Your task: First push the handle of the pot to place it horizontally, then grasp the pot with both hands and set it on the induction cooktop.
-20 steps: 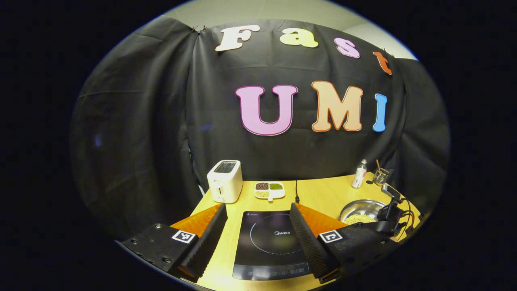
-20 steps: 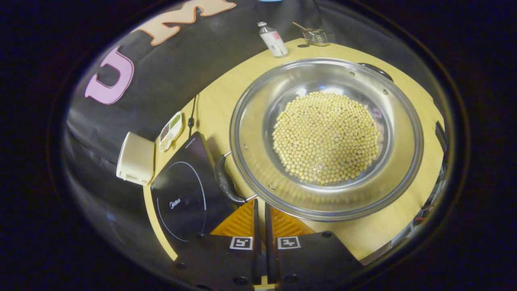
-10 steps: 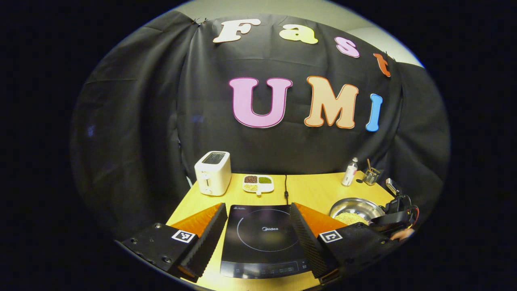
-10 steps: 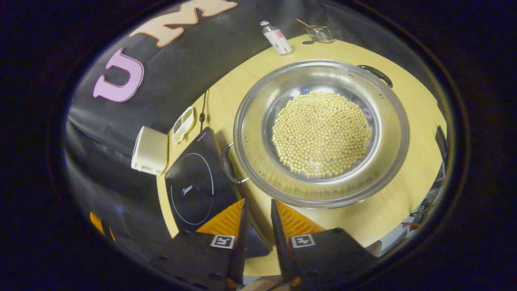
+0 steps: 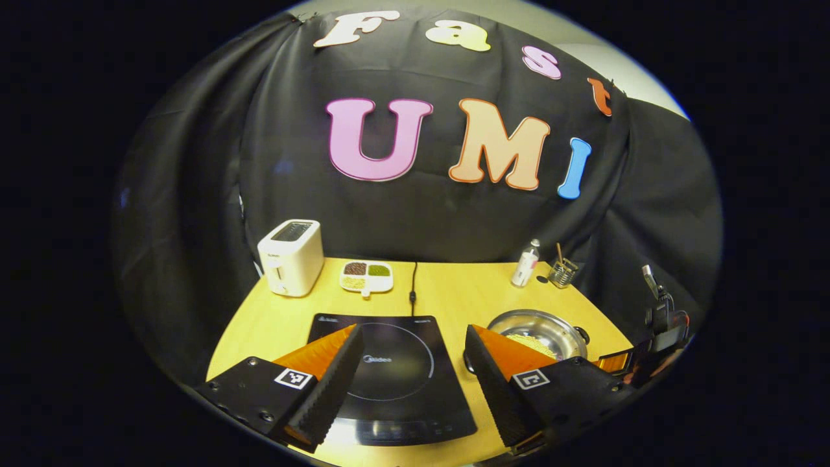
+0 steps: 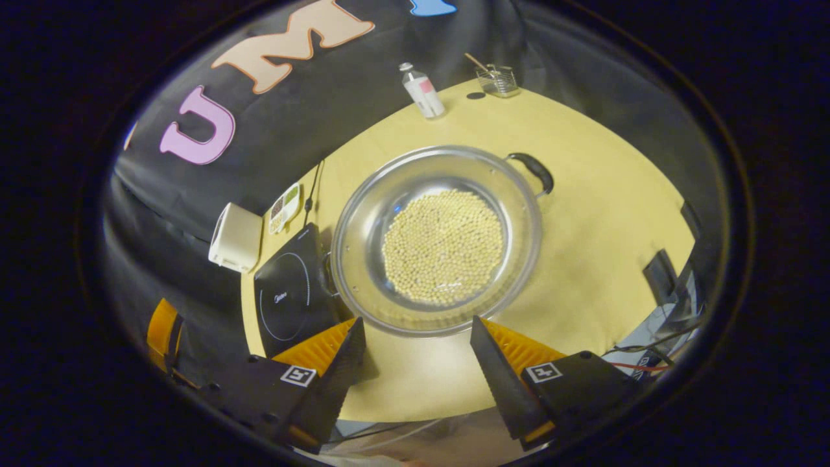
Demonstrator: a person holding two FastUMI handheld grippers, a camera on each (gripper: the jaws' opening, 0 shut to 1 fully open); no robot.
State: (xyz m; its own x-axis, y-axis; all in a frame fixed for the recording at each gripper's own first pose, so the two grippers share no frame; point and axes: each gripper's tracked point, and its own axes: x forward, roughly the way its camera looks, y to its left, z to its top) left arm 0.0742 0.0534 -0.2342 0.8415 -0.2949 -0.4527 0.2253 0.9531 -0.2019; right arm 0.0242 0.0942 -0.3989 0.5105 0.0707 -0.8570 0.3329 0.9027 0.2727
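A steel pot full of soybeans stands on the wooden table, just right of the black induction cooktop. One black handle sticks out at the pot's far right; the opposite handle sits against the cooktop's edge. My right gripper is open, above and in front of the pot's near rim, touching nothing. In the left gripper view my left gripper is open over the cooktop, with the pot beyond its right finger. The right gripper shows at the far right.
A white toaster and a divided dish of beans stand at the back left. A cord runs to the cooktop. A small bottle and a glass cup stand at the back right.
My right gripper has gone from shut to open and drawn back and up from the pot. My left gripper has swung right, bringing the pot further into its view.
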